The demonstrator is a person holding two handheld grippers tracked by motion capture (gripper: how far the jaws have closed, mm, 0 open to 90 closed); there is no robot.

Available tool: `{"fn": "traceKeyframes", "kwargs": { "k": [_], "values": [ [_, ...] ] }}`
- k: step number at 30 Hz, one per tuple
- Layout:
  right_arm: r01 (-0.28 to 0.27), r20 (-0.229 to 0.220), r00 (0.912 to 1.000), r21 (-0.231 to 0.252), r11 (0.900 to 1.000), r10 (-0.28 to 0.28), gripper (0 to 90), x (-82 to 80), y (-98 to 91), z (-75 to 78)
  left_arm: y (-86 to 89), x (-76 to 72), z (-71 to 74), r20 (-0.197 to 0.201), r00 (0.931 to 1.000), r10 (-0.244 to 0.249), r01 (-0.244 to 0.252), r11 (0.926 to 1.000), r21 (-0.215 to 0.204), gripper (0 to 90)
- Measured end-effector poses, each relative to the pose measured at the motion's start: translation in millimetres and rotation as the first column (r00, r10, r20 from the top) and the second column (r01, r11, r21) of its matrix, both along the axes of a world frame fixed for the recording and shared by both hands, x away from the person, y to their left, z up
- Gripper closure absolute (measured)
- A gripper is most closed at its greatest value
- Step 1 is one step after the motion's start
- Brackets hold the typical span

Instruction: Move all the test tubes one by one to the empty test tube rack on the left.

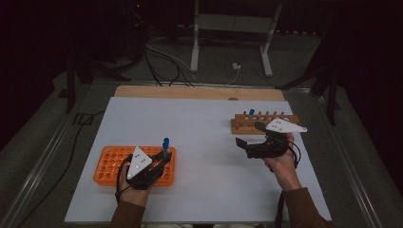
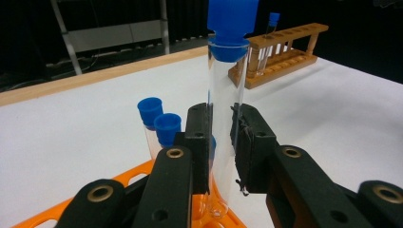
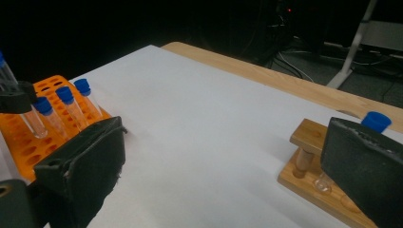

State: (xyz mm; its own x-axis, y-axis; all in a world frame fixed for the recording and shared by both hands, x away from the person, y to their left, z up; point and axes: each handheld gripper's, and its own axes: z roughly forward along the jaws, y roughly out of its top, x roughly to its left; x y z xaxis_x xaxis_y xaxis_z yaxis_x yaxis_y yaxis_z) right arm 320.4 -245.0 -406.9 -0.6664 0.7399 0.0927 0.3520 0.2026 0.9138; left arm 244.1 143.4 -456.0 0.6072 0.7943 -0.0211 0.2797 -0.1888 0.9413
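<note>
White table sheet (image 1: 199, 142), metal stand (image 1: 233, 28), floor cables (image 1: 161, 61)

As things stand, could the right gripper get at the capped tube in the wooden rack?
Probably yes. The right gripper has its jaws wide open and empty, just in front of the wooden rack. The capped tube stands alone at the rack's left end, with bare table between.

Two racks stand on the white surface (image 1: 199, 142): one orange rack (image 1: 110, 164) at the lower left of the high view and one wooden rack (image 1: 244, 123) at the right of centre. Four blue-capped tubes show in all: three at the orange rack, namely one held tube (image 2: 223, 118) between the fingers and two standing tubes (image 2: 159, 128) beside it, and one wooden-rack tube (image 1: 251, 113). Two grippers are present, a left gripper (image 1: 159, 161) and a right gripper (image 1: 248, 135).
</note>
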Motion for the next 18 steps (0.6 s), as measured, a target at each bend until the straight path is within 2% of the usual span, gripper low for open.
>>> {"fn": "traceKeyframes", "kwargs": {
  "k": [9, 18],
  "values": [
    [0.004, 0.001, 1.0, 0.009, 0.9999, -0.004, 1.1, -3.2, -4.4, -1.3, 2.8, -8.3, 1.4, 0.024, 0.9997, -0.01, 0.01, 0.9999, -0.01, 77.5],
    [0.005, -0.004, 1.0, 0.018, 0.9998, -0.005, 1.1, -4.7, -6.5, -4.3, -0.1, -6.7, -8.4, 0.011, 0.9996, -0.026, 0.026, 0.9996, 0.014, 77.5]
  ]
}}
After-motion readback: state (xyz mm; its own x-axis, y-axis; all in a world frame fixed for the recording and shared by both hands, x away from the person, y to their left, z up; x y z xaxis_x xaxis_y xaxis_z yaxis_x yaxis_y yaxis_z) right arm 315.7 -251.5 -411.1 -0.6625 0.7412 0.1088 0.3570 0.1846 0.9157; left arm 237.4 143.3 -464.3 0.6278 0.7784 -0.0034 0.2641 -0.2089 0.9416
